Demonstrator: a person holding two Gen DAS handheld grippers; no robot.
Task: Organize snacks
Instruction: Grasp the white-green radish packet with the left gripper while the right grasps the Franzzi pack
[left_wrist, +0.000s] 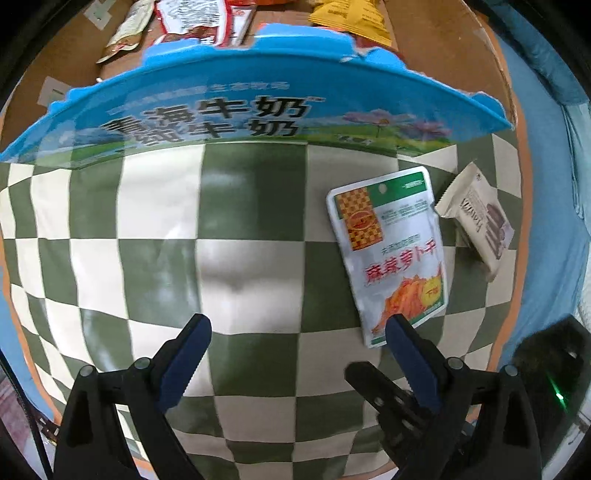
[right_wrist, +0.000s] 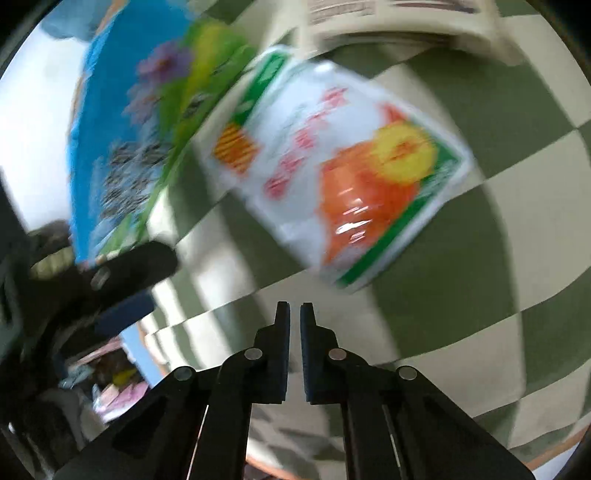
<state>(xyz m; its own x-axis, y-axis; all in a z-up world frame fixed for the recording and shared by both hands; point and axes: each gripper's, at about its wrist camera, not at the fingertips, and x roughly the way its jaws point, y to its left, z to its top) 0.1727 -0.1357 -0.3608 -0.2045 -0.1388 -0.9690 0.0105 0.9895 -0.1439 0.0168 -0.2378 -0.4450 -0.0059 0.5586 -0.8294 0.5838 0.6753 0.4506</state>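
A silver snack pouch with red writing and an orange picture (left_wrist: 393, 254) lies flat on the green-and-cream checked cloth (left_wrist: 166, 229). A beige snack packet (left_wrist: 476, 218) lies just right of it. My left gripper (left_wrist: 297, 332) is open and empty above the cloth, its right fingertip at the pouch's lower edge. In the right wrist view the same pouch (right_wrist: 343, 173) is blurred, ahead of my right gripper (right_wrist: 294, 310), which is shut and empty. The beige packet (right_wrist: 399, 18) shows at the top. The left gripper (right_wrist: 122, 280) shows at the left.
A blue milk carton box (left_wrist: 229, 110) stands open at the far edge of the cloth, with several snack bags (left_wrist: 192, 22) inside it. The box (right_wrist: 122, 140) is at the left in the right wrist view. Blue surface (left_wrist: 546, 258) lies right of the cloth.
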